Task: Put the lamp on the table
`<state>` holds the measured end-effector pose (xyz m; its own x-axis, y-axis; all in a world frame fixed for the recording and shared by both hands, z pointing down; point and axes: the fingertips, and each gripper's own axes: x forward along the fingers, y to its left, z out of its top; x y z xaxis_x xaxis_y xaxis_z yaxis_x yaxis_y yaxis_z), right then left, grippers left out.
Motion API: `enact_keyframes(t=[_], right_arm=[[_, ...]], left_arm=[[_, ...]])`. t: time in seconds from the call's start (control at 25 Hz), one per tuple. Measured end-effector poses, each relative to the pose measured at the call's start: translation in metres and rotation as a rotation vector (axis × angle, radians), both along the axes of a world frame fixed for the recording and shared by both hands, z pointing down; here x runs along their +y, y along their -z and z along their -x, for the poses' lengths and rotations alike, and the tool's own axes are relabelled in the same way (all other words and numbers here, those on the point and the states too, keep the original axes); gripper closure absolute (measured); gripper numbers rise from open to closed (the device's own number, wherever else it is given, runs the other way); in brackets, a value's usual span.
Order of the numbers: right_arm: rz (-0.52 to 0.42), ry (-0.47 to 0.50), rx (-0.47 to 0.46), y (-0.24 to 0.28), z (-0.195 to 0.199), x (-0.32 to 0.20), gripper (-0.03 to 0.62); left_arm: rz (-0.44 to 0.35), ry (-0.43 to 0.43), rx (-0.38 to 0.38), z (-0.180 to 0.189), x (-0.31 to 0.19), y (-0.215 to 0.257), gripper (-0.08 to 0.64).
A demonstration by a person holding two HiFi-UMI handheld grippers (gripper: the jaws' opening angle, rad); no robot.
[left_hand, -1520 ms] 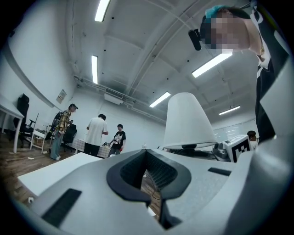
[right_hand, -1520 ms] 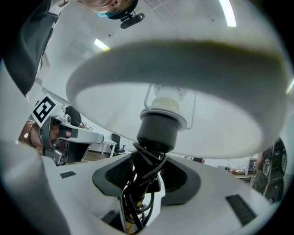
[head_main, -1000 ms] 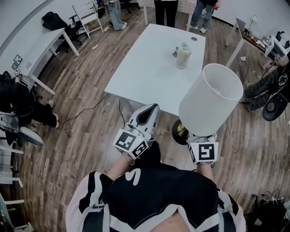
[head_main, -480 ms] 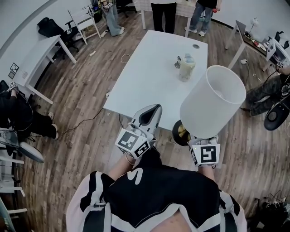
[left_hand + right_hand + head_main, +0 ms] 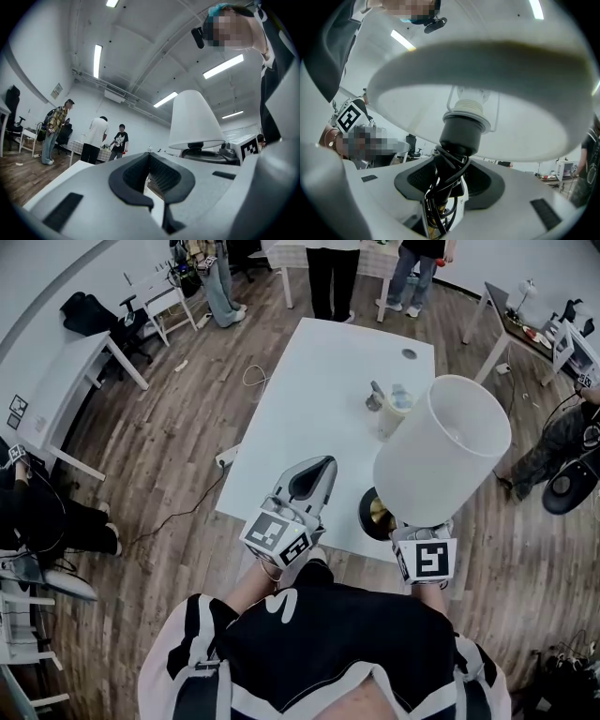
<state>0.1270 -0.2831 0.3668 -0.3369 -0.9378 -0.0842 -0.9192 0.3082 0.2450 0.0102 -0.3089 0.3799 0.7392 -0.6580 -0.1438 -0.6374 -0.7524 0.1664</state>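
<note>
The lamp has a white cone shade (image 5: 442,448) and a dark round base with brass (image 5: 376,514). My right gripper (image 5: 449,194) is shut on the lamp's stem, where black cord is wound below the socket (image 5: 461,133). In the head view the shade hides its jaws and only its marker cube (image 5: 422,558) shows. The base hangs over the near edge of the white table (image 5: 314,413). My left gripper (image 5: 312,478) is beside the lamp on its left, jaws together with nothing held. The shade (image 5: 194,121) also shows in the left gripper view.
A pale jar (image 5: 395,414) and a small object (image 5: 375,399) stand on the table's far right part. People (image 5: 328,268) stand beyond the far end. A seated person (image 5: 562,442) is at the right. Other white tables (image 5: 66,381) and a floor cable (image 5: 178,507) lie to the left.
I have moved toward the table with both grippers. The lamp's base, over the floor before, now hangs over the table's near edge. The grip on the lamp is unchanged.
</note>
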Motion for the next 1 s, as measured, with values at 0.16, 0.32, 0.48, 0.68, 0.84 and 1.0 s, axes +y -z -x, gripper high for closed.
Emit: enact_keyframes(t=[0.16, 0.32, 0.48, 0.68, 0.84, 1.0], right_arm=[[0.002, -0.017, -0.008, 0.001, 0.004, -0.022, 0.402], [0.001, -0.031, -0.012, 0.002, 0.010, -0.044, 0.402], [0.009, -0.048, -0.026, -0.003, 0.011, -0.060, 0.402], [0.001, -0.044, -0.028, 0.000, 0.017, -0.078, 0.400], [0.010, -0.034, -0.045, 0.001, 0.014, -0.086, 0.402], [0.014, -0.014, -0.047, -0.001, 0.008, -0.096, 0.402]], left_arm=[[0.000, -0.005, 0.007, 0.006, -0.027, 0.002, 0.558], [-0.002, -0.019, 0.005, 0.010, -0.050, 0.003, 0.558], [0.000, -0.033, 0.002, 0.011, -0.066, 0.001, 0.558], [0.005, -0.036, -0.004, 0.014, -0.085, -0.002, 0.558], [0.014, -0.034, -0.006, 0.006, -0.091, -0.004, 0.558], [0.017, -0.019, -0.004, 0.000, -0.100, -0.004, 0.558]])
